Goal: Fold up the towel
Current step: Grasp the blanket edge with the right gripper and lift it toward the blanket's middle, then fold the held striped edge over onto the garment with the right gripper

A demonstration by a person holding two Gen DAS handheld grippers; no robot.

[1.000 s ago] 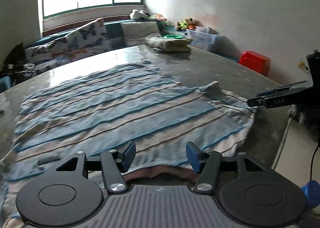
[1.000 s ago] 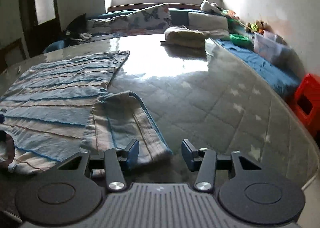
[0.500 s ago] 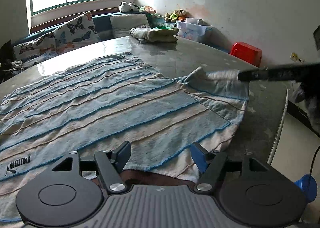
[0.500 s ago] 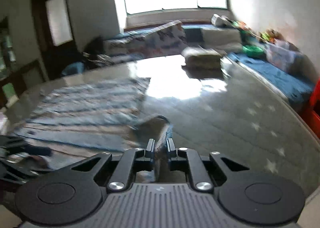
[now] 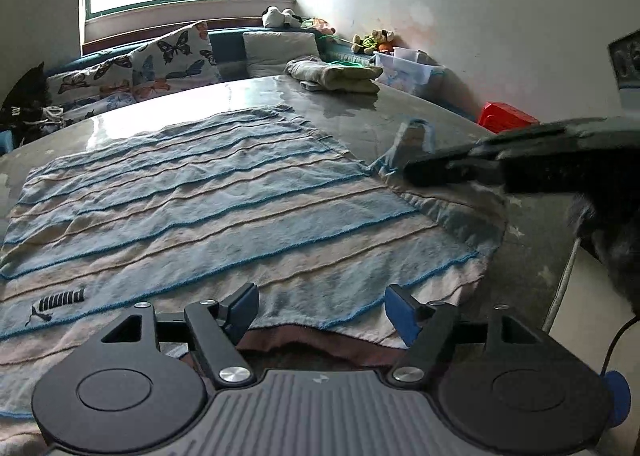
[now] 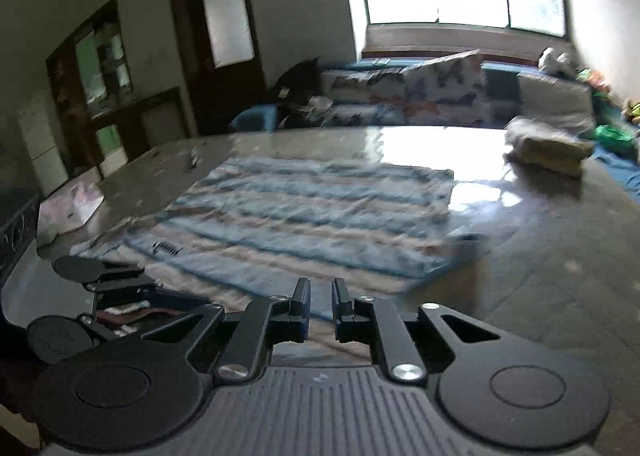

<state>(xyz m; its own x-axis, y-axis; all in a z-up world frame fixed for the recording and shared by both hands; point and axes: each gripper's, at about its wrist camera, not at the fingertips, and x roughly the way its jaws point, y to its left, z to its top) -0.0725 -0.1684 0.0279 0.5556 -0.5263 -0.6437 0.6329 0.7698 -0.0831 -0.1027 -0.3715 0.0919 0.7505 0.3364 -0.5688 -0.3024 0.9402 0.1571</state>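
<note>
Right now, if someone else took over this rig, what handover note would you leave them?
Left gripper: open, hovering over the near edge of the striped towel, gripping nothing.
Right gripper: jaws nearly closed, apparently pinching the towel's raised right corner; the view is blurred.
Towel: spread flat on the table, except that corner.
Done: corner picked up.
Left: every fold.

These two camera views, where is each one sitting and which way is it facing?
Left wrist: sits on the left gripper, looking along its wide-open fingers across the striped towel toward the window; the right gripper reaches in.
Right wrist: sits on the right gripper, fingers nearly closed, facing the door side; the left gripper shows.
Shared: the towel, table and folded pile.
</note>
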